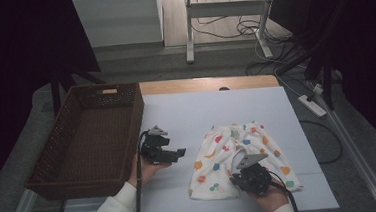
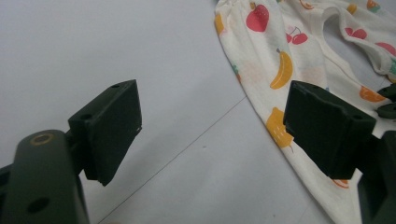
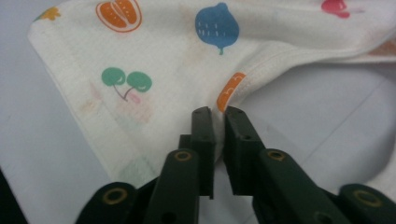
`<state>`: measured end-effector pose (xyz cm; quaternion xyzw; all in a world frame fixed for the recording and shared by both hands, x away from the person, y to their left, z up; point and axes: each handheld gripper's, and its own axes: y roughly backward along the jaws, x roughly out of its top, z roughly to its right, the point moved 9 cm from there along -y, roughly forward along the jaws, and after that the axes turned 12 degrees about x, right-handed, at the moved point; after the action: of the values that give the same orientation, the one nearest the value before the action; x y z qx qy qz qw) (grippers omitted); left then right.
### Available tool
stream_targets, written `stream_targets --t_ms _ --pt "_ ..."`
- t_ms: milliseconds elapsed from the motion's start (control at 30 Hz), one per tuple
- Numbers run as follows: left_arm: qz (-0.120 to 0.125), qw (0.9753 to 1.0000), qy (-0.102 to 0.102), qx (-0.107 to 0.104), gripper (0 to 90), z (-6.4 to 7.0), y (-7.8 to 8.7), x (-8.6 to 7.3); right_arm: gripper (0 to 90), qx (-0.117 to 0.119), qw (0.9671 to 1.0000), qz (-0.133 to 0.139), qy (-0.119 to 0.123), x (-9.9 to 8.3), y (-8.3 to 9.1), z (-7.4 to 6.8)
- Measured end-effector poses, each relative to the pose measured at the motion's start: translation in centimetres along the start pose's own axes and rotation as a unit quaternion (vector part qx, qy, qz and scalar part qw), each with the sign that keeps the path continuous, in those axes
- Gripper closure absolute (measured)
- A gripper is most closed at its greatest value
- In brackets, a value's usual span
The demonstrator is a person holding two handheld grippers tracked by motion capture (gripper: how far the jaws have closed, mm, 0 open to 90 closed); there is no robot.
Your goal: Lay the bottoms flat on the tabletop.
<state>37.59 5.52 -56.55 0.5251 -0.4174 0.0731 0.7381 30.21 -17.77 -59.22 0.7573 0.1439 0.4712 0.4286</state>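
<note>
While the person's left forearm comes in from the bottom edge of the high view in a white sleeve, the left hand (image 1: 148, 170) holds the left gripper (image 1: 178, 153) low over the white table top (image 1: 186, 111), just beside the near right corner of the brown wicker basket (image 1: 58, 145). It points rightward, toward the fruit-print shorts (image 1: 222, 156), and is apart from them. In the left gripper view its two black jaws stand wide apart with nothing between them; bare table lies in the gap and the cloth's edge passes behind the right-hand jaw.

The right hand (image 1: 270, 198) sits at the near edge of the table, its wrist angled inward, with the right gripper (image 1: 237, 180) pointing away from the person and resting on the shorts' near part. In the right gripper view the jaws are drawn nearly together and pinch the stitched hem of the cloth (image 3: 140, 93) beside an orange mark.

The shorts lie flat on the table's right half, waistband away from the person, well apart from the basket.
</note>
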Motion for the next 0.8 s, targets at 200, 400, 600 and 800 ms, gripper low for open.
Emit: stream_targets --t_ms 200,400,600,800 --pt "0.0 1.0 -0.001 0.0 18.3 0.1 -0.1 0.0 83.9 -0.001 0.9999 0.002 -0.013 -1.2 1.1 0.4" --pt "-0.001 1.0 -0.004 -0.002 18.3 0.2 -0.1 0.1 66.5 -0.009 0.9996 0.026 -0.008 -0.7 1.7 0.6" --pt "0.001 1.0 -0.003 -0.004 18.3 0.3 -0.2 0.1 55.6 0.001 0.9969 0.079 0.003 1.0 2.4 0.7" --pt "0.006 0.9999 -0.008 -0.014 18.1 0.6 -0.1 0.2 52.4 0.009 0.9944 0.104 0.011 1.8 2.6 1.1"
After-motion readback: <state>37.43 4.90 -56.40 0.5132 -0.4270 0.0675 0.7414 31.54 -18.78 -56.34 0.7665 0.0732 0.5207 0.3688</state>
